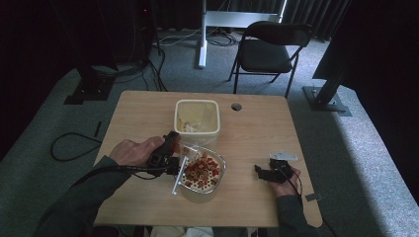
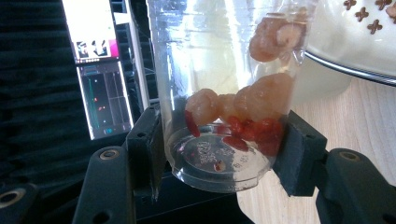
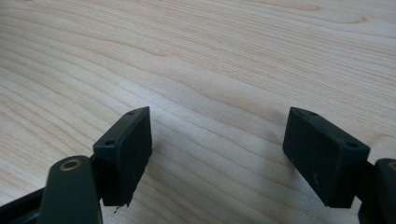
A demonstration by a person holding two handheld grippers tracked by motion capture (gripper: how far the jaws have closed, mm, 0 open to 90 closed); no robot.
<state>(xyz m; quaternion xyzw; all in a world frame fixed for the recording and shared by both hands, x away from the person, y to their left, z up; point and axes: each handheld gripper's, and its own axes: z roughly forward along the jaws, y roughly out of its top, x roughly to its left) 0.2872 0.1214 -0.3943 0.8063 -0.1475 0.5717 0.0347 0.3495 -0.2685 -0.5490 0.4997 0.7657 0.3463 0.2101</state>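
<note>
A clear plastic cup [image 2: 219, 93] holds pale round pieces and red bits, and my left gripper [image 2: 219, 154] is shut on its lower end, one jaw on each side. In the high view the left gripper [image 1: 181, 163] holds the cup [image 1: 191, 152] tipped over a clear bowl [image 1: 221, 173] of red and brown pieces on white. The bowl's rim [image 2: 345, 70] shows at the upper right of the left gripper view. My right gripper [image 1: 260, 171] rests on the table to the right of the bowl. Its jaws [image 3: 217, 149] stand open over bare wood with nothing between them.
A cream rectangular container [image 1: 215, 129] stands just behind the bowl. The wooden table [image 1: 257, 133] has a small round hole [image 1: 236, 106] near its far edge. A black folding chair [image 1: 269, 49] and stands with cables are on the carpet beyond.
</note>
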